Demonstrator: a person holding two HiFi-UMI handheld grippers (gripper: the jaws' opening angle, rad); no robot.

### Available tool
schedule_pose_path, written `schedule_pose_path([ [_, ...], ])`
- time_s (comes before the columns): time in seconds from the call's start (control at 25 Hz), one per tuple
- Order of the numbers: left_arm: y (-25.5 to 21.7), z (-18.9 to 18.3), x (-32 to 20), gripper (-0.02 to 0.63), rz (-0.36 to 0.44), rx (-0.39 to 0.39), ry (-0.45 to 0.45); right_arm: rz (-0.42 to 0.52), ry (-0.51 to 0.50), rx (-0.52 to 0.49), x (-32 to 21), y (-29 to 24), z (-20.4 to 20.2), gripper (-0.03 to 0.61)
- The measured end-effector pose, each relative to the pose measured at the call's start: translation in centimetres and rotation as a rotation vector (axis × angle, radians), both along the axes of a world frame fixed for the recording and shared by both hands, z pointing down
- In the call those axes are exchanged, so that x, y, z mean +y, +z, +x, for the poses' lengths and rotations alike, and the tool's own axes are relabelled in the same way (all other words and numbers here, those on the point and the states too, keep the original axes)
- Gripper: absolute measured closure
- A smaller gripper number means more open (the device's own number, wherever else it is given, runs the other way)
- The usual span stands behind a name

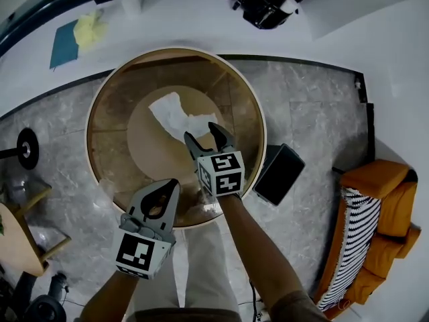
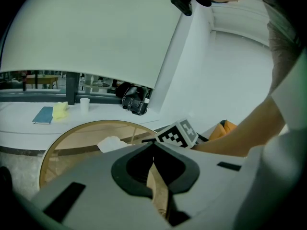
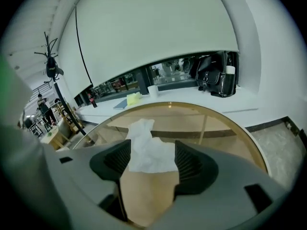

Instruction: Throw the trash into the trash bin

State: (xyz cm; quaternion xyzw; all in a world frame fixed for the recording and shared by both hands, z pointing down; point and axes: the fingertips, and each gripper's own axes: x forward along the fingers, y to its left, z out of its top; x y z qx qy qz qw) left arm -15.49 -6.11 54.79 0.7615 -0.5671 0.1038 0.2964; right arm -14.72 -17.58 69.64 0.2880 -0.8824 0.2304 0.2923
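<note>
A crumpled white tissue (image 1: 175, 116) lies on the round glass table with a wooden rim (image 1: 94, 113). My right gripper (image 1: 203, 134) hangs low over the table, open, its two jaws either side of the tissue's near end. In the right gripper view the tissue (image 3: 148, 147) fills the gap of the right gripper (image 3: 152, 159), and the pads do not press on it. My left gripper (image 1: 171, 185) is shut on nothing above the table's near rim. The left gripper (image 2: 153, 152) sees the tissue (image 2: 109, 143) ahead and the right gripper's marker cube.
A black rectangular box (image 1: 280, 173) stands on the grey floor just right of the table. An orange sofa with a striped cushion (image 1: 375, 227) is further right. On the white ledge beyond lie a blue book (image 1: 65, 42), a yellow cloth (image 1: 89, 29) and a black bag (image 1: 268, 2).
</note>
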Motion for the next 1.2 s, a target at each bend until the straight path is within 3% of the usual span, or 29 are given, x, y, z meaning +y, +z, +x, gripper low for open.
schedule_pose_path([
  [0.64,0.6,-0.3,-0.3,0.595,-0.021,0.022,0.006,-0.047,-0.027,0.110,0.2,3.6,-0.4,0.292],
  [0.76,0.8,-0.3,-0.3,0.595,-0.028,0.027,0.004,-0.054,-0.028,0.124,0.6,3.9,0.0,0.359],
  [0.88,1.1,-0.2,-0.4,0.595,-0.032,0.032,0.008,-0.054,-0.050,0.128,1.2,3.8,0.1,0.544],
  [1.2,1.5,0.2,0.0,0.595,-0.017,0.010,0.064,-0.054,-0.025,0.085,2.0,2.9,0.1,0.555],
])
